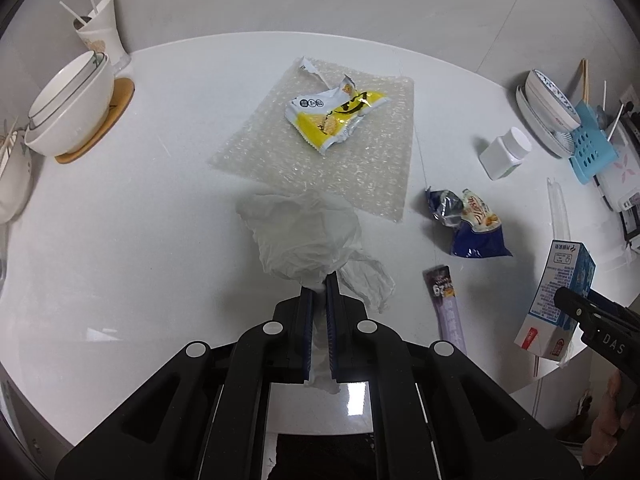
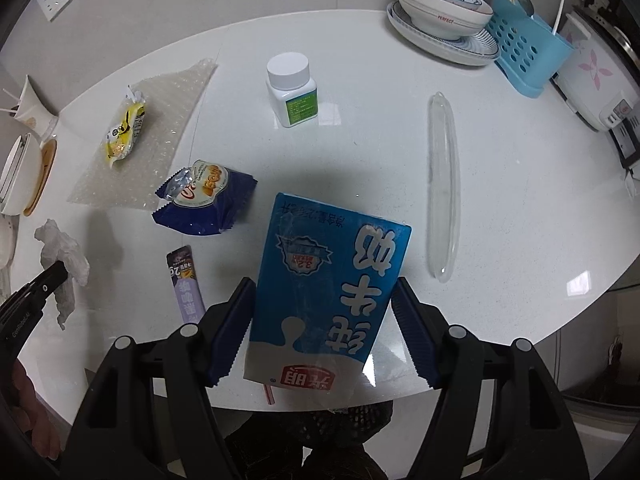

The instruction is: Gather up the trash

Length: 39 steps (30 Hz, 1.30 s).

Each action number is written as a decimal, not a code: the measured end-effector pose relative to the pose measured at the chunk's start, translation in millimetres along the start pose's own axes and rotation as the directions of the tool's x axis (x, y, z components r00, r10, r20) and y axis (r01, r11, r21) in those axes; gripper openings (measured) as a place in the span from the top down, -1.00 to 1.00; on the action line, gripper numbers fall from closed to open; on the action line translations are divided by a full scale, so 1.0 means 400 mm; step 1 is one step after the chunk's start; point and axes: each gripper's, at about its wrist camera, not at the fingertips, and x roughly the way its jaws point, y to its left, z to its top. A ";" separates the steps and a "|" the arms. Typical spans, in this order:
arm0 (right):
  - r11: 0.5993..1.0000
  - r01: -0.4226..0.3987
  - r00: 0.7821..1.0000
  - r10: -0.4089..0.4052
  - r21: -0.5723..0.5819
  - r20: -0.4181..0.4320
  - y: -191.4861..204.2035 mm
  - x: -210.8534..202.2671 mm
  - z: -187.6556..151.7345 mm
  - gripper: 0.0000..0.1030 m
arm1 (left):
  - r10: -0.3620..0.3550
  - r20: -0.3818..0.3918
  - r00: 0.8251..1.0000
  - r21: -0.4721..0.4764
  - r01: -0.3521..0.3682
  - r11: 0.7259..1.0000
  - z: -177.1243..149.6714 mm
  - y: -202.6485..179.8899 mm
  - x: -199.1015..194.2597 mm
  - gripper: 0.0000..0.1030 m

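The left gripper (image 1: 319,285) pinches a crumpled white tissue (image 1: 304,236) above the round white table (image 1: 160,208). The right gripper's (image 2: 324,300) fingers clamp a blue-and-white milk carton (image 2: 324,280) (its print upside down).

Looking down along the left gripper (image 1: 319,286), its two dark blue pads are clamped tight on a crumpled white tissue (image 1: 308,236) above a round white table (image 1: 140,240). Beyond the tissue lies a sheet of bubble wrap (image 1: 360,160) with a torn yellow snack wrapper (image 1: 334,116) on it. To the right are a dark blue snack wrapper (image 1: 472,224), a purple sachet (image 1: 448,304) and a white bottle (image 1: 505,153). At the right edge the right gripper (image 1: 576,308) holds a blue milk carton (image 1: 556,300). Stacked white bowls (image 1: 72,108) sit far left.
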 end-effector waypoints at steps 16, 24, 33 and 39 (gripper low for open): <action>0.996 -0.032 0.996 0.039 -0.079 0.079 -0.049 -0.054 -0.057 -0.28 | -0.011 0.021 1.000 0.030 0.010 0.999 -0.106 -0.090 -0.087 0.90; 0.992 -0.047 0.992 0.060 -0.115 0.110 -0.074 -0.091 -0.095 -0.28 | -0.010 0.038 0.999 0.034 0.009 0.999 -0.163 -0.129 -0.124 0.90; 0.987 -0.058 0.990 0.077 -0.153 0.122 -0.101 -0.122 -0.142 -0.28 | -0.012 0.047 0.999 0.024 0.011 1.000 -0.230 -0.166 -0.150 0.90; 0.982 -0.064 0.988 0.087 -0.176 0.125 -0.116 -0.137 -0.178 -0.28 | -0.019 0.043 0.999 0.020 0.018 1.000 -0.282 -0.190 -0.160 0.90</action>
